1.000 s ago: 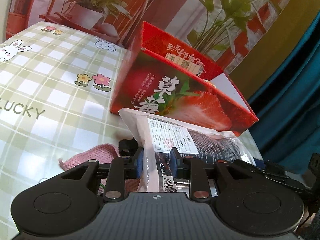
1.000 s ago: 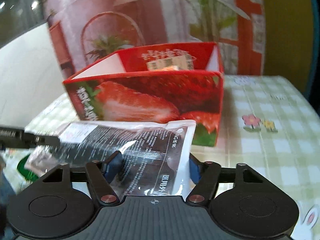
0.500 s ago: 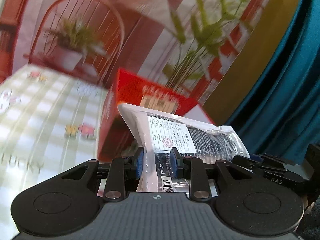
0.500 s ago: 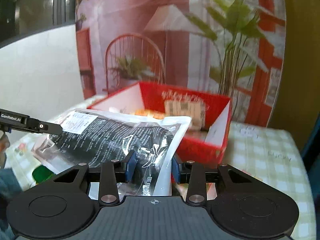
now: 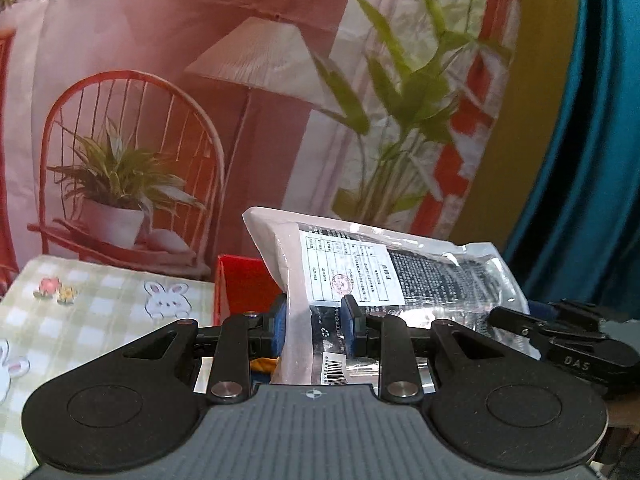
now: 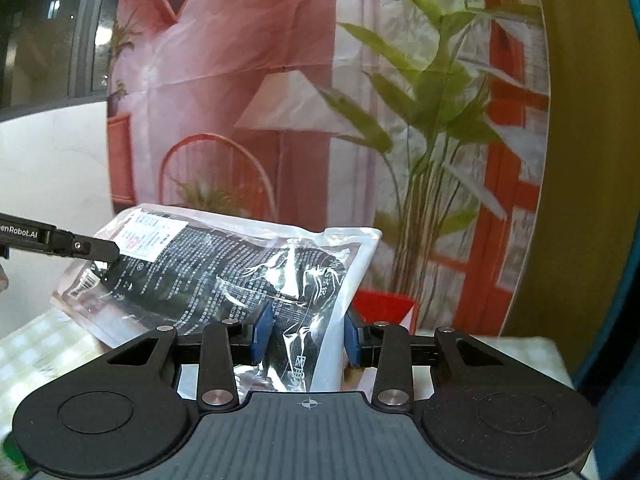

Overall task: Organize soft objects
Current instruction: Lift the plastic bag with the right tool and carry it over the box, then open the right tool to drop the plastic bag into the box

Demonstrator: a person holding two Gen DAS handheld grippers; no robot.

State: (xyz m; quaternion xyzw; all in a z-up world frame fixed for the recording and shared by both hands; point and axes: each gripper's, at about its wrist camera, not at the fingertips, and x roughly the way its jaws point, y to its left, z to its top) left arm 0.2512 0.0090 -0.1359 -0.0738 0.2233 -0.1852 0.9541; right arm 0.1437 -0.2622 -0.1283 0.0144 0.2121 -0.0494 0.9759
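Note:
A clear plastic packet (image 5: 384, 280) with a dark, text-printed item inside and a white label hangs in the air, held at both ends. My left gripper (image 5: 316, 320) is shut on its white-edged end; the packet stretches right toward my right gripper (image 5: 560, 336). In the right wrist view my right gripper (image 6: 304, 340) is shut on the other end of the packet (image 6: 224, 276), and my left gripper (image 6: 92, 250) pinches the far left corner. Behind and below the packet a corner of the red strawberry box (image 5: 240, 280) (image 6: 384, 306) shows.
A green checked tablecloth (image 5: 104, 304) with rabbits and flowers covers the table below. A printed backdrop (image 5: 248, 80) of a red chair, lamp and plants hangs behind it. A teal curtain (image 5: 592, 160) hangs at the right.
Both grippers rose with the packet, lifting it off the table to above the red box. The right gripper's jaws closed onto the packet's end. The pink knitted item left view.

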